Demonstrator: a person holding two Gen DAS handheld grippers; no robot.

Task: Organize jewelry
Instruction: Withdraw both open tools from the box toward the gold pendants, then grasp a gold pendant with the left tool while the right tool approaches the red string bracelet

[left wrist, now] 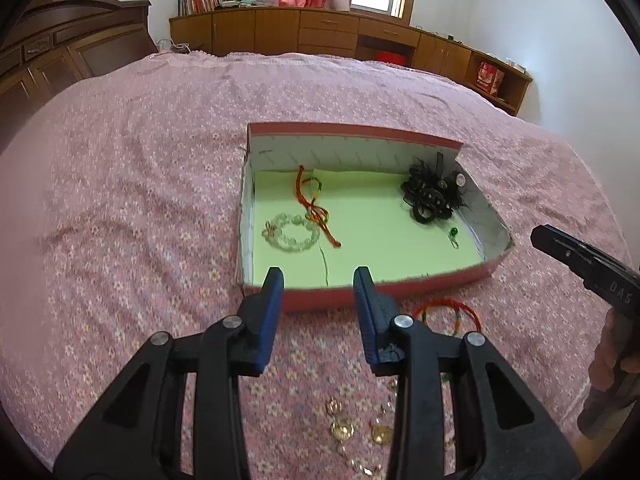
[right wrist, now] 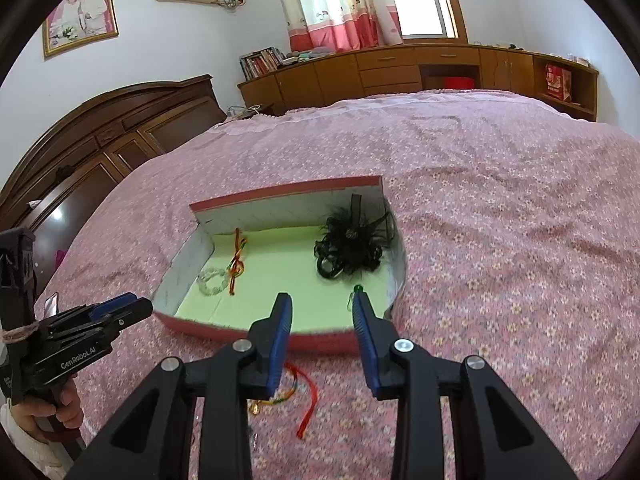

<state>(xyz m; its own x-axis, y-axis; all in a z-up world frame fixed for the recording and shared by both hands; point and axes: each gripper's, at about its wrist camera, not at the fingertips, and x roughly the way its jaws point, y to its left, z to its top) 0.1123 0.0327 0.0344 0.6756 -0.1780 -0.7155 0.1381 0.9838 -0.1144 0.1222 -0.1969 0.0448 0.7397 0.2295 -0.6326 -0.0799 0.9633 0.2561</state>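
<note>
A red open box (left wrist: pixel 432 286) (right wrist: pixel 320 342) with a green floor lies on the pink bedspread. In it are a clear bead bracelet (left wrist: pixel 292 233) (right wrist: pixel 212 280), a red-orange cord (left wrist: pixel 316 208) (right wrist: pixel 237 264), a black feathered hair piece (left wrist: pixel 430 196) (right wrist: pixel 352 248) and a small green charm (left wrist: pixel 453 233) (right wrist: pixel 357 289). On the bed before the box lie a red string bracelet (left wrist: pixel 448 312) (right wrist: pixel 308 400) and gold trinkets (left wrist: pixel 344 428). My left gripper (left wrist: pixel 319 276) and right gripper (right wrist: pixel 322 300) are both open and empty, at the box's near wall.
A dark wooden headboard (right wrist: pixel 100 140) stands at the left. Wooden cabinets (left wrist: pixel 320 32) with books line the far wall under a curtained window. The pink bedspread (left wrist: pixel 140 180) spreads around the box.
</note>
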